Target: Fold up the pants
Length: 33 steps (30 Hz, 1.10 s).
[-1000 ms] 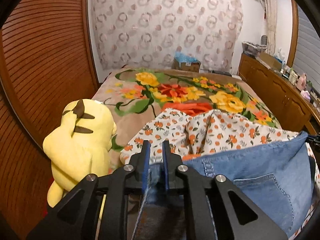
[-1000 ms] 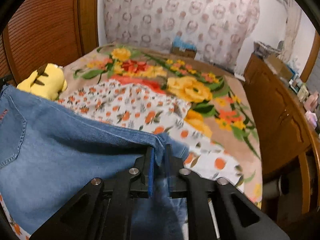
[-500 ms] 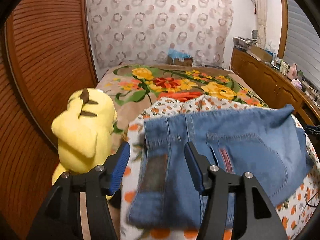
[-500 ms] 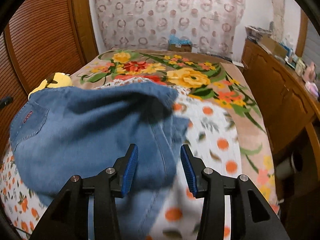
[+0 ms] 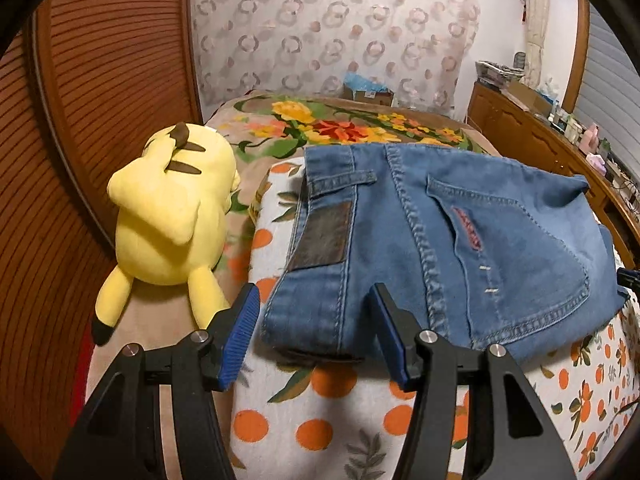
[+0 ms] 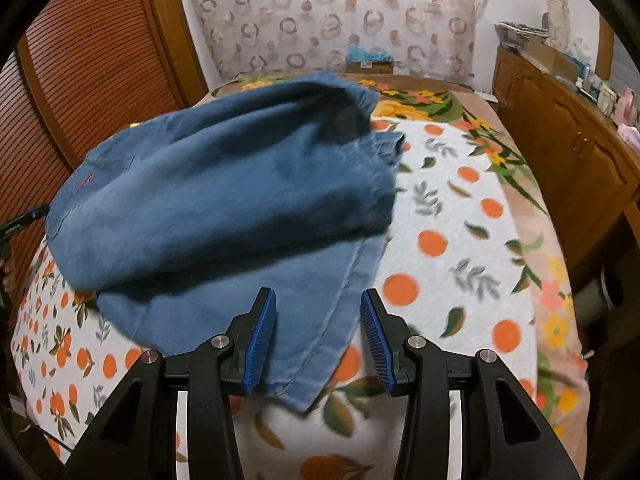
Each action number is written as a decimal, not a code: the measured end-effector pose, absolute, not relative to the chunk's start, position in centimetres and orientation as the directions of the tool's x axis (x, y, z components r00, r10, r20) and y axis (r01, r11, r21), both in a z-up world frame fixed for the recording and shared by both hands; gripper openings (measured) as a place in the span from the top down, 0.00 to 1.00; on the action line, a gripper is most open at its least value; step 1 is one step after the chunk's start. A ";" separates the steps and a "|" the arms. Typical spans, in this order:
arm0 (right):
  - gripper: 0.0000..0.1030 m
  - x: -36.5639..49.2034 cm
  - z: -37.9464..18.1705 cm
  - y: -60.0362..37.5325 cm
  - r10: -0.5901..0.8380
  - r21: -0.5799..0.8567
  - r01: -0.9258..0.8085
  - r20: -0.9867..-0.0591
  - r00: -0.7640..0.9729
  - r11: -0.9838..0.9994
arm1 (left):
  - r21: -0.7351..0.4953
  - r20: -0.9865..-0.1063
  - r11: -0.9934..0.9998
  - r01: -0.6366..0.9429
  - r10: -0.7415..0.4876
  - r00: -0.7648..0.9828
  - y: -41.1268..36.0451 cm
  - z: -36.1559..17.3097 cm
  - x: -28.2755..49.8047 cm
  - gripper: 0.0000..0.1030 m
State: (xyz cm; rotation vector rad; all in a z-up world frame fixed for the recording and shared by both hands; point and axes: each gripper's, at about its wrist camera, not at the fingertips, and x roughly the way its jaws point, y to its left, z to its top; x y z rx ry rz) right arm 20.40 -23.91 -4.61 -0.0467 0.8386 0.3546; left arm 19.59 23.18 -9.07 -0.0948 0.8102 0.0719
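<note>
Left wrist view: left tongs (image 5: 316, 336) gape wide over the jeans (image 5: 440, 240). Right tongs (image 6: 318, 336) gape too. Floppy top layer might slide, messing the fold.

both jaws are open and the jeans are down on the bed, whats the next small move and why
Probably tidy the right side: the jeans look bunched and uneven there, a lower layer poking out toward the right gripper. I'd nudge that edge square. The left gripper side, by the waistband, already lies flat.

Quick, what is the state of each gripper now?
Left gripper: open, holding nothing; jeans lie on the bed.
Right gripper: open, holding nothing.
</note>
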 end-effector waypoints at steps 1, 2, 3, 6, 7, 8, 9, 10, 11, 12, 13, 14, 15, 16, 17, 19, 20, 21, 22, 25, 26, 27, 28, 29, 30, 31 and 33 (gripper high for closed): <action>0.55 20.3 -4.7 -23.8 0.289 0.098 -0.326 -0.736 0.612 0.940 | -0.055 -0.729 0.993 -0.100 0.028 0.684 23.2 -9.2 19.6 0.44; 0.55 20.2 -4.8 -23.7 0.284 0.094 -0.323 -0.737 0.614 0.942 | -0.055 -0.732 0.994 -0.098 0.027 0.681 23.2 -9.5 19.7 0.44; 0.55 20.3 -4.9 -23.6 0.276 0.086 -0.319 -0.735 0.619 0.944 | -0.057 -0.735 0.994 -0.098 0.025 0.678 23.2 -9.7 19.9 0.44; 0.54 20.0 -5.0 -23.5 0.264 0.074 -0.313 -0.735 0.625 0.947 | -0.062 -0.751 0.993 -0.096 0.017 0.660 23.2 -10.6 20.4 0.44; 0.54 19.9 -5.0 -23.3 0.259 0.067 -0.314 -0.736 0.625 0.947 | -0.058 -0.756 0.994 -0.094 0.017 0.655 23.1 -10.9 20.7 0.44; 0.54 19.7 -5.0 -23.2 0.251 0.055 -0.315 -0.738 0.626 0.947 | -0.057 -0.758 0.994 -0.093 0.018 0.652 23.1 -11.1 20.8 0.44; 0.54 19.6 -5.0 -22.8 0.244 0.044 -0.317 -0.740 0.627 0.948 | -0.060 -0.758 0.994 -0.094 0.016 0.652 23.2 -11.2 20.9 0.44; 0.54 19.4 -5.1 -22.6 0.237 0.033 -0.318 -0.741 0.628 0.948 | -0.067 -0.757 0.993 -0.098 0.013 0.653 23.3 -11.3 20.9 0.44; 0.54 19.1 -5.0 -22.5 0.231 0.027 -0.317 -0.743 0.628 0.948 | -0.073 -0.757 0.992 -0.100 0.010 0.653 23.4 -11.3 20.9 0.44; 0.54 19.0 -5.1 -22.4 0.226 0.023 -0.315 -0.744 0.628 0.949 | -0.074 -0.758 0.992 -0.101 0.010 0.652 23.5 -11.3 20.9 0.44; 0.54 18.8 -5.1 -22.5 0.222 0.020 -0.311 -0.744 0.630 0.950 | -0.068 -0.758 0.992 -0.103 0.016 0.652 23.5 -11.4 20.9 0.42; 0.54 18.6 -5.2 -22.6 0.210 0.013 -0.302 -0.745 0.633 0.953 | -0.063 -0.758 0.993 -0.103 0.020 0.652 23.4 -11.4 20.9 0.42; 0.54 18.3 -5.1 -22.6 0.205 0.008 -0.299 -0.746 0.633 0.954 | -0.058 -0.757 0.993 -0.102 0.023 0.653 23.4 -11.4 20.9 0.42; 0.54 18.1 -5.1 -22.7 0.208 0.011 -0.300 -0.746 0.633 0.954 | -0.056 -0.757 0.993 -0.102 0.025 0.653 23.4 -11.4 20.9 0.42; 0.54 17.8 -5.1 -22.8 0.211 0.014 -0.302 -0.745 0.632 0.953 | -0.052 -0.757 0.993 -0.104 0.029 0.653 23.3 -11.4 20.8 0.42; 0.54 17.3 -5.1 -22.9 0.216 0.021 -0.301 -0.744 0.632 0.954 | -0.041 -0.756 0.994 -0.105 0.038 0.654 23.2 -11.3 20.8 0.42; 0.54 17.3 -5.0 -23.1 0.217 0.024 -0.299 -0.743 0.633 0.954 | -0.035 -0.756 0.994 -0.106 0.043 0.653 23.1 -11.3 20.8 0.42; 0.54 17.1 -5.0 -23.2 0.220 0.028 -0.298 -0.742 0.633 0.954 | -0.033 -0.758 0.994 -0.106 0.044 0.651 23.0 -11.2 20.7 0.43; 0.54 17.0 -5.0 -23.2 0.224 0.032 -0.299 -0.741 0.634 0.954 | -0.038 -0.759 0.994 -0.104 0.039 0.650 23.0 -11.2 20.7 0.47; 0.54 16.7 -5.0 -23.2 0.240 0.041 -0.311 -0.736 0.633 0.949 | -0.022 -0.764 0.994 -0.105 0.051 0.644 22.8 -11.2 20.7 0.56; 0.54 16.7 -5.0 -23.2 0.240 0.040 -0.313 -0.734 0.635 0.949 | -0.006 -0.762 0.995 -0.101 0.061 0.645 22.5 -11.1 20.7 0.60; 0.54 16.7 -5.1 -23.2 0.239 0.038 -0.313 -0.733 0.636 0.949 | 0.002 -0.761 0.995 -0.099 0.066 0.645 22.4 -11.1 20.7 0.61; 0.54 16.7 -5.1 -23.2 0.241 0.041 -0.312 -0.732 0.637 0.949 | 0.008 -0.761 0.995 -0.097 0.068 0.645 22.2 -11.0 20.6 0.66; 0.54 16.6 -5.1 -23.3 0.256 0.056 -0.317 -0.729 0.635 0.947 | 0.013 -0.761 0.996 -0.092 0.070 0.645 22.0 -10.9 20.5 0.70; 0.62 16.6 -5.0 -23.4 0.266 0.066 -0.322 -0.727 0.633 0.945 | 0.019 -0.760 0.996 -0.088 0.072 0.646 21.8 -10.8 20.4 0.73; 0.72 16.5 -5.1 -23.4 0.267 0.065 -0.322 -0.725 0.635 0.945 | 0.025 -0.759 0.996 -0.084 0.073 0.647 21.5 -10.6 20.4 0.78; 0.83 16.6 -5.1 -23.4 0.279 0.077 -0.327 -0.722 0.633 0.942 | 0.034 -0.755 0.997 -0.076 0.075 0.652 21.0 -10.3 20.4 0.86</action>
